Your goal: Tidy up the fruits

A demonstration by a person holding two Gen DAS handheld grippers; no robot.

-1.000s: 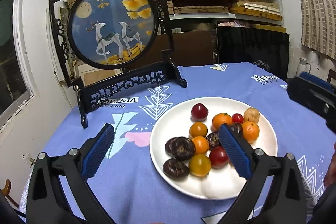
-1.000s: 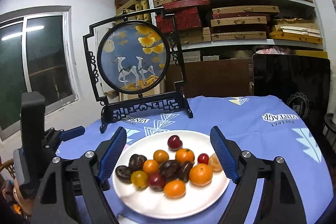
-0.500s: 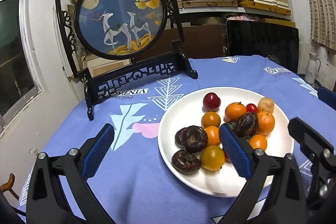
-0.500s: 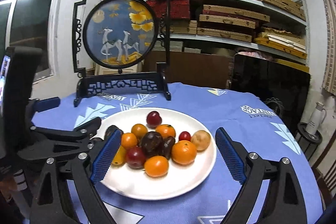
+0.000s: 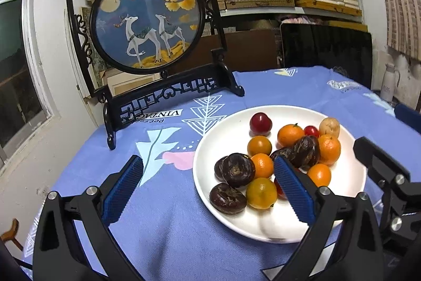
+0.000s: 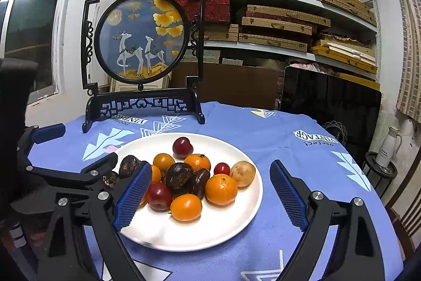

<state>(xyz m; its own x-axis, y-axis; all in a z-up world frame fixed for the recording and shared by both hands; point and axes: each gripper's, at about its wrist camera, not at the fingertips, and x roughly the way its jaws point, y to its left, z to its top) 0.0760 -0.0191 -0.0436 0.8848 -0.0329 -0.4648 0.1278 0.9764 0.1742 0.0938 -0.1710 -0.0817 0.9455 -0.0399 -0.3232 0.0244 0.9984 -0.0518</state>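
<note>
A white plate (image 5: pixel 223 133) (image 6: pixel 236 223) on the blue tablecloth holds several fruits: orange tangerines (image 6: pixel 221 188), dark brown water chestnuts (image 5: pixel 238 170), red plums (image 6: pixel 182 148), a small red tomato (image 6: pixel 221 168) and a tan round fruit (image 6: pixel 242 173). My left gripper (image 5: pixel 208 191) is open and empty, its right finger over the plate's left half. My right gripper (image 6: pixel 210 198) is open and empty, straddling the plate's front right part. Each gripper shows at the edge of the other's view.
A black-framed round screen with two deer (image 5: pixel 147 20) (image 6: pixel 142 36) stands on the table behind the plate. Shelves of boxes (image 6: pixel 276 17) line the back wall. A dark chair back (image 6: pixel 329 102) and a white flask on a stool (image 6: pixel 389 146) stand at right.
Both grippers have moved closer to the plate and lower. The fruits have not moved. Both grippers stay open.
</note>
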